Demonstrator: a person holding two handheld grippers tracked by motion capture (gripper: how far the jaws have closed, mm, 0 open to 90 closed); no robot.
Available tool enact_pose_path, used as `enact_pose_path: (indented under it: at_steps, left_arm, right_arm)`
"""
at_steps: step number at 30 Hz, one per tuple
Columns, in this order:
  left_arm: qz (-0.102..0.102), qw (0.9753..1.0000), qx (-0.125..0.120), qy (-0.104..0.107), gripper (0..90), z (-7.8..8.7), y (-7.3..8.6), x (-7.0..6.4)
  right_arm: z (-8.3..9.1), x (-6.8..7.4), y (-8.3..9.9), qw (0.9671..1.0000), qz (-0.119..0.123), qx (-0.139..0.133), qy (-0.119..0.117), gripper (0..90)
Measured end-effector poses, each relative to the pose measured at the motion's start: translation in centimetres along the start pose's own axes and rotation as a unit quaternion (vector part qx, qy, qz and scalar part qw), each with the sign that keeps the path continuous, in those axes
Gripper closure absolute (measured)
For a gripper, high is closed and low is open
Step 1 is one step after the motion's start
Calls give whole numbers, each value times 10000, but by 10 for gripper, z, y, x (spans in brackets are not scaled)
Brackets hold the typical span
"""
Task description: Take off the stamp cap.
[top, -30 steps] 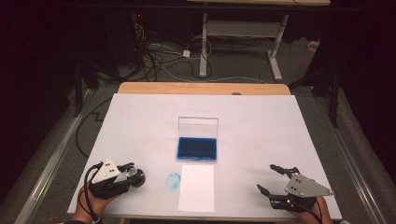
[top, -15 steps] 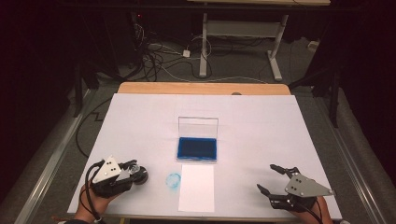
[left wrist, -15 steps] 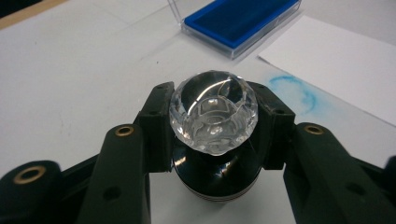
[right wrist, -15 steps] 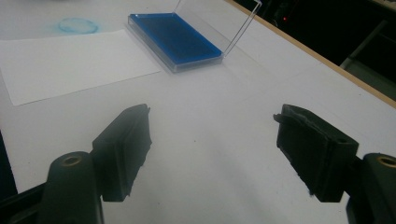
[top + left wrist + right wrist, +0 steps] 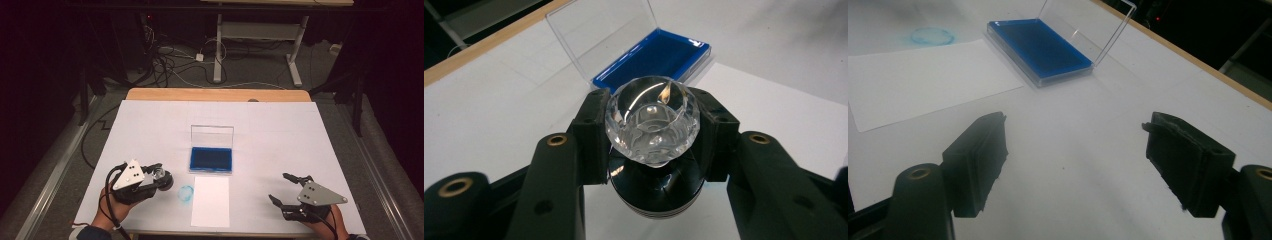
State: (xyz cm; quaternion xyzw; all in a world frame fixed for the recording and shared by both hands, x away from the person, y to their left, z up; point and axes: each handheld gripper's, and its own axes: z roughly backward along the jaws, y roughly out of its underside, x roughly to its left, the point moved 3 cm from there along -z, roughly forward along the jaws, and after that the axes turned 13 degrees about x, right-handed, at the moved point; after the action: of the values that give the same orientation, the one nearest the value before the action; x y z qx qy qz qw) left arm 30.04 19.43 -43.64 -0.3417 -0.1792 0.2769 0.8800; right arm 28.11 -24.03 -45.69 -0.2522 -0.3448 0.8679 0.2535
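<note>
The left gripper [image 5: 159,176], clamped on a clear-topped stamp [image 5: 652,120], sits just left of the white paper [image 5: 210,200] with the blue ink pad [image 5: 210,159] ahead-right, while the right gripper [image 5: 285,192] hangs wide open and empty, well apart.

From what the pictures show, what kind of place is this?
Probably a lab or workshop set up for recording. A table covered in white stands among loose floor cables and a bare desk frame, with dark surroundings.
</note>
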Motion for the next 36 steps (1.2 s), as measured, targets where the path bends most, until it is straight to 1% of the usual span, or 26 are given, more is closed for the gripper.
enact_pose_path:
  at_steps: [2, 3, 4, 5, 7, 8, 10, 11, 12, 13, 14, 17, 19, 20, 23, 26, 28, 30, 31, 32, 33, 34, 36]
  left_arm:
    - [-46, 10000, -12, 34, 542, -2, -5, -1]
    - [-59, 10000, -34, 29, 541, -3, -7, -2]
    - [-83, 9999, -58, 72, 542, -5, -12, -2]
    - [-83, 9999, -58, 72, 542, -5, -12, -2]
    - [-131, 9999, -58, 54, 542, -8, -17, -4]
    - [-130, 9998, -83, 81, 541, -9, -20, -5]
    - [-189, 9997, -102, 84, 542, -12, -26, -7]
    - [-215, 9997, -108, 92, 542, -13, -29, -8]
    - [-290, 9994, -128, 110, 542, -16, -35, -11]
    - [-290, 9994, -128, 110, 542, -16, -35, -11]
    - [-310, 9994, -137, 121, 542, -17, -37, -12]
    - [-317, 9991, -212, 177, 542, -22, -45, -14]
    - [-333, 9989, -252, 205, 541, -25, -49, -16]
    - [-343, 9988, -260, 219, 542, -27, -52, -17]
    - [-377, 9986, -264, 254, 542, -31, -57, -20]
    - [-379, 9984, -300, 294, 541, -34, -61, -23]
    - [-406, 9983, -303, 304, 542, -36, -64, -25]
    - [-405, 9980, -324, 356, 542, -38, -67, -27]
    - [-423, 9980, -327, 345, 542, -39, -68, -29]
    - [-429, 9978, -336, 368, 542, -40, -69, -30]
    - [-444, 9977, -333, 382, 542, -40, -70, -31]
    - [-437, 9977, -351, 393, 541, -41, -71, -31]
    - [-447, 9975, -353, 430, 542, -41, -71, -33]
  right_arm:
    - [-5, 2, -4, 10000, 51, 54, -22, 226]
    - [-8, 3, -8, 9999, 48, 12, -112, 225]
    - [-9, 4, -11, 9999, 28, -4, -154, 224]
    - [-12, 5, -14, 9998, 34, -1, -193, 220]
    - [-14, 6, -16, 9997, 59, 0, -216, 220]
    - [-19, 8, -22, 9995, 109, -9, -284, 219]
    - [-24, 10, -28, 9994, 107, -17, -336, 219]
    - [-24, 10, -28, 9994, 107, -17, -336, 219]
    - [-31, 14, -33, 9990, 137, 17, -430, 217]
    - [-31, 14, -33, 9990, 137, 17, -430, 217]
    - [-33, 15, -36, 9986, 151, -5, -503, 216]
    - [-40, 20, -44, 9979, 215, -27, -617, 210]
    - [-45, 23, -49, 9973, 193, -38, -709, 212]
    - [-49, 27, -54, 9966, 230, -49, -784, 212]
    - [-55, 30, -57, 9962, 294, -28, -819, 212]
    - [-63, 35, -63, 9948, 345, 0, -962, 213]
    - [-68, 38, -66, 9940, 386, -25, -1019, 212]
    - [-72, 40, -70, 9937, 383, -32, -1056, 209]
    - [-73, 42, -72, 9935, 378, -66, -1068, 209]
    - [-75, 43, -74, 9929, 380, -92, -1120, 209]
    - [-77, 44, -76, 9928, 375, -89, -1133, 209]
    - [-80, 47, -80, 9923, 421, -94, -1163, 210]
    - [-82, 49, -81, 9921, 431, -89, -1171, 210]
